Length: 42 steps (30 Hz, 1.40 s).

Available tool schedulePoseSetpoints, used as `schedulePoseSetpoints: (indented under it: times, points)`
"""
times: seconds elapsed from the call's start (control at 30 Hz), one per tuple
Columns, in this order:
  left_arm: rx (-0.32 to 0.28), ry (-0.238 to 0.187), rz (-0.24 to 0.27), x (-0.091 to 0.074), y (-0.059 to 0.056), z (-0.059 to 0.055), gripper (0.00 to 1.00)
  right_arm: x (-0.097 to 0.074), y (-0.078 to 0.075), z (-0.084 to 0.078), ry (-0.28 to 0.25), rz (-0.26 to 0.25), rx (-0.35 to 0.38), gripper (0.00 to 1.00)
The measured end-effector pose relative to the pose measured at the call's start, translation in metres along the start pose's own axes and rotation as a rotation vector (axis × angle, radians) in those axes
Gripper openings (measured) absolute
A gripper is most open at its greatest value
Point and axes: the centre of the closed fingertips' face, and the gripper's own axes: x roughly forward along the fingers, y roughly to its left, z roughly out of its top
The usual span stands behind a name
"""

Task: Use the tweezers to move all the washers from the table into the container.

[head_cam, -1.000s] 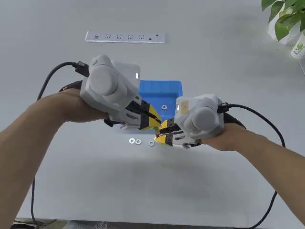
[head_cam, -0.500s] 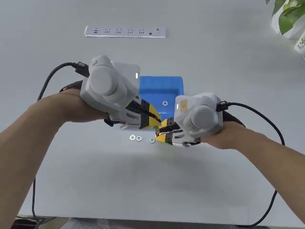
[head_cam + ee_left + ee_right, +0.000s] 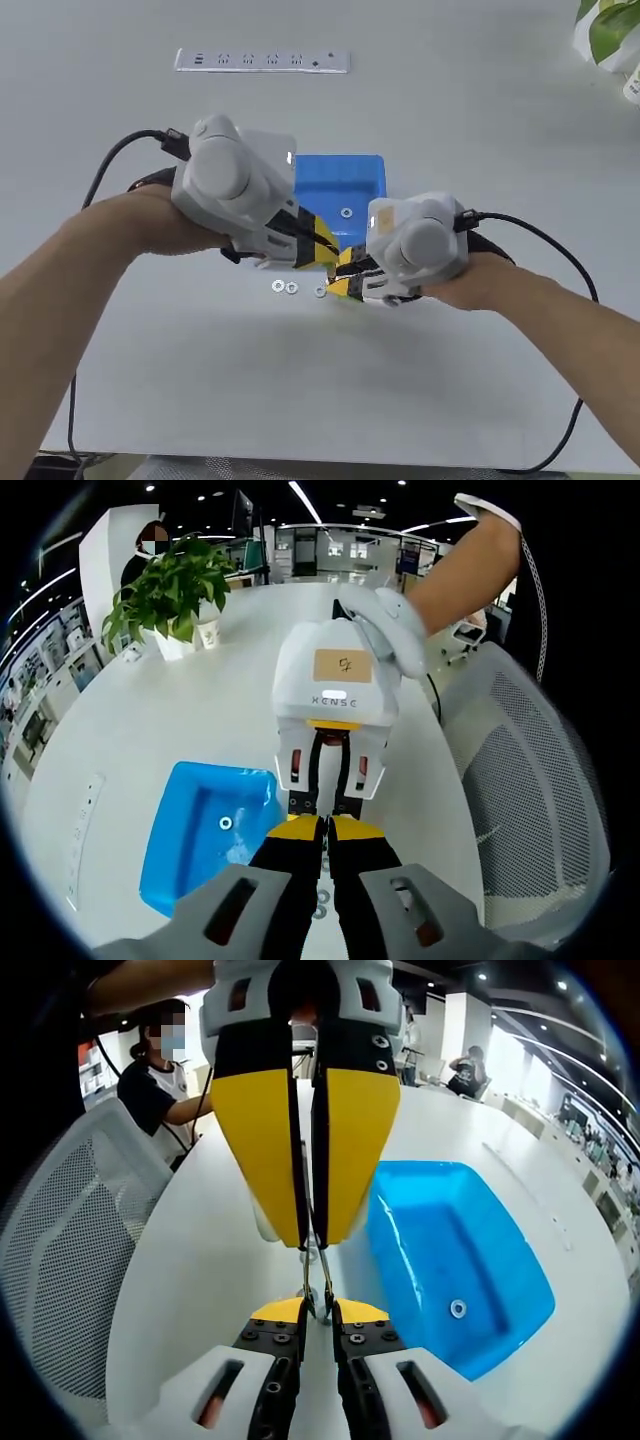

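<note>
Steel tweezers (image 3: 316,1278), frame centre, sit pinched in our nearly closed left gripper (image 3: 312,1232) and right gripper (image 3: 318,1312); next, we nip the nearest washer (image 3: 319,292).

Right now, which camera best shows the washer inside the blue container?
The right gripper view: the washer lies large and unblocked in the blue container. The left gripper view and head view show it smaller.
</note>
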Motion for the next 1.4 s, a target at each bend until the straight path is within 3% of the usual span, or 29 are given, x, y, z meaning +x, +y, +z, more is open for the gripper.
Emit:
schedulePoseSetpoints:
  times: [1.4]
  points:
    - [-0.030,-0.021,-0.005,0.0022,0.0074,0.0037,0.05,-0.0012,-0.0035,-0.0024,0.002,-0.003,0.062,0.10]
